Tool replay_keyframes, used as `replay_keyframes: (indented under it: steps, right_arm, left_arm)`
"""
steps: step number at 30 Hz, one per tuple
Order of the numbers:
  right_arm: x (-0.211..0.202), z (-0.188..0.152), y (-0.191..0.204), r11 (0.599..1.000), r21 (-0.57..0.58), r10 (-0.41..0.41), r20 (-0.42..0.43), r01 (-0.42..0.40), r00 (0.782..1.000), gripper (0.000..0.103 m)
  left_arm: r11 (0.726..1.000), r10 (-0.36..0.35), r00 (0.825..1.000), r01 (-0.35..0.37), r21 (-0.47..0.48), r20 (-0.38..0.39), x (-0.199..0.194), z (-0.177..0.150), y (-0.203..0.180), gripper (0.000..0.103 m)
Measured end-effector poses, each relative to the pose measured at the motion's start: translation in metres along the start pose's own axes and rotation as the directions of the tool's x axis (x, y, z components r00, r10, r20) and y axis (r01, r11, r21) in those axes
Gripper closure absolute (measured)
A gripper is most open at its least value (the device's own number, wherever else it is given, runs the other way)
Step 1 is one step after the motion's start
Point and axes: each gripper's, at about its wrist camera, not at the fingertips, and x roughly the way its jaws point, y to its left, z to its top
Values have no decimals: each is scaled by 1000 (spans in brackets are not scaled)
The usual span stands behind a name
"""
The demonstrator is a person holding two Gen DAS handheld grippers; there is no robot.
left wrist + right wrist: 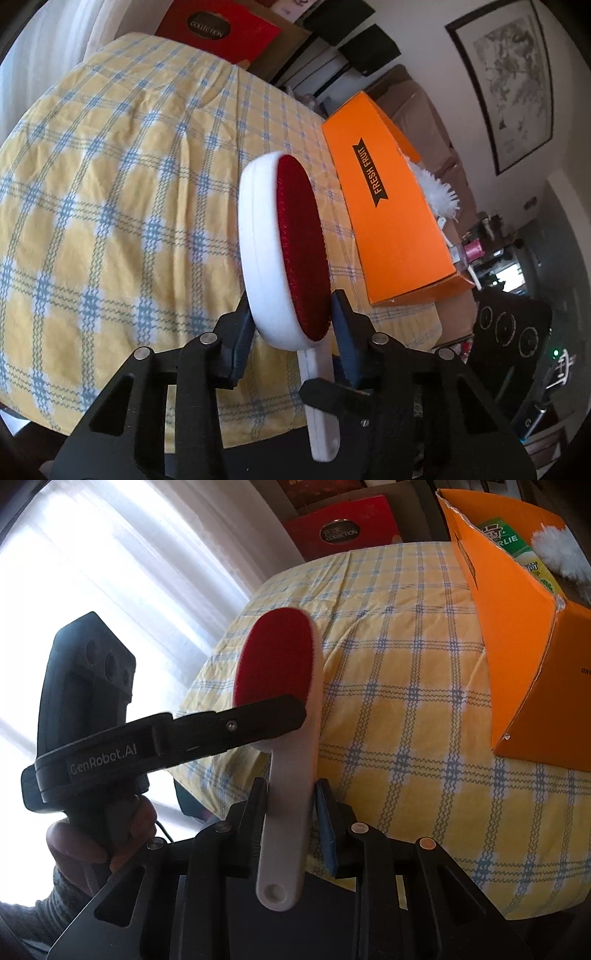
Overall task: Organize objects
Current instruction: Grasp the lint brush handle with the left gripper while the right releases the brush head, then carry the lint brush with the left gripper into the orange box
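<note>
A white lint brush with a red pad (284, 251) is held upright above the table's near edge. My left gripper (291, 317) is shut on the base of its oval head. In the right wrist view the same brush (280, 672) stands with its handle between my right gripper's (291, 797) jaws, which stand close on both sides of the handle; I cannot tell whether they press it. The left gripper (273, 716) reaches in from the left and clamps the brush head. An open orange "FRESH FRUIT" box (391, 206) stands on the table's right side, also in the right wrist view (524, 635).
The table wears a yellow and blue checked cloth (122, 177). The orange box holds a white fluffy duster (557, 550) and a green packet (506, 535). A red box (221, 33) stands behind the table. A bright curtained window (110, 572) is to the left.
</note>
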Motion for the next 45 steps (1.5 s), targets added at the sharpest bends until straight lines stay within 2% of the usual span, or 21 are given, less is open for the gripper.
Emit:
replay_keyframes:
  steps: [6, 13, 22, 28, 34, 41, 45]
  right_arm:
    - [-1, 0, 2, 1000, 5, -2, 0, 2, 1000, 70]
    - [-3, -1, 2, 1000, -3, -20, -3, 20, 1000, 70]
    - [-25, 13, 6, 1000, -17, -14, 40, 14, 999, 70]
    - [-55, 31, 1, 999, -30, -24, 92, 27, 995, 70]
    - [-87, 44, -15, 999, -14, -30, 137, 32, 990, 70]
    - [-122, 66, -51, 998, 34, -49, 173, 44, 984, 71]
    - [-138, 82, -70, 996, 62, -67, 185, 56, 980, 71]
  left_arm:
    - [1000, 3, 1000, -2, -21, 12, 2, 2, -2, 75]
    - [1000, 16, 1000, -16, -5, 27, -3, 2, -8, 77]
    - [1000, -15, 998, 13, 19, 61, -17, 19, -30, 77]
    - [997, -40, 996, 35, 64, 78, -21, 38, -58, 77]
    - [987, -50, 995, 37, 156, 81, -17, 58, -98, 77]
    - [983, -92, 994, 82, 164, 54, 9, 87, -132, 77]
    - [981, -92, 995, 83, 177, 41, 26, 98, -149, 77]
